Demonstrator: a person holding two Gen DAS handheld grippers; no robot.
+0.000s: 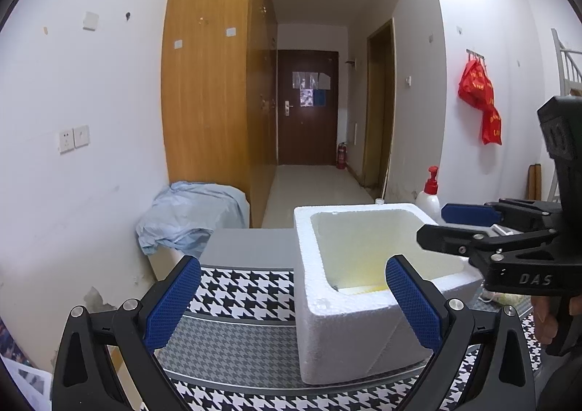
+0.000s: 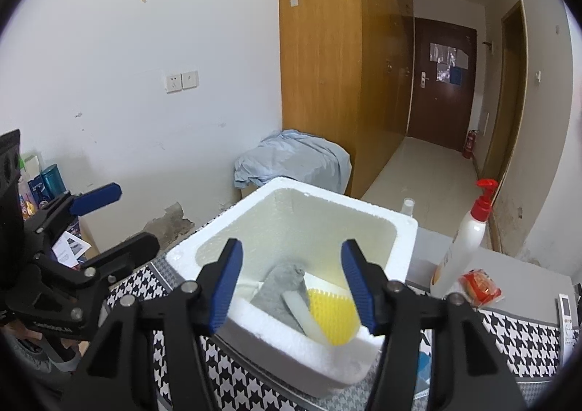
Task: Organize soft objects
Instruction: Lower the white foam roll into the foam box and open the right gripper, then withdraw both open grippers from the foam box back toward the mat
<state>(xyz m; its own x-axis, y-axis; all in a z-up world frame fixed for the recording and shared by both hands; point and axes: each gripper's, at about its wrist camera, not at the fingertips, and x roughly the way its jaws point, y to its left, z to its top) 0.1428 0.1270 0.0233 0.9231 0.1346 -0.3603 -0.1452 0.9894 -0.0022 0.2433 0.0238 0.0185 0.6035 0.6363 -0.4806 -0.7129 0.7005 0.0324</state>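
A white foam box (image 1: 338, 320) stands on a houndstooth-patterned table (image 1: 240, 294). In the right wrist view the foam box (image 2: 276, 349) holds a grey cloth (image 2: 280, 287), a yellow bristly pad (image 2: 333, 316) and a white strip (image 2: 300, 312). My left gripper (image 1: 291, 302) is open and empty, low at the box's near-left corner. My right gripper (image 2: 291, 287) is open and empty, just above the box's near rim. Each gripper shows in the other's view: the right one (image 1: 458, 225) at the right, the left one (image 2: 109, 218) at the left.
A white pump bottle with a red top (image 2: 462, 247), a red packet (image 2: 480, 287) and a remote (image 2: 567, 312) sit on the table right of the box. A blue cloth (image 2: 291, 160) covers a low box by the wooden wardrobe (image 2: 334, 65). Boxes stand at the far left (image 2: 47, 182).
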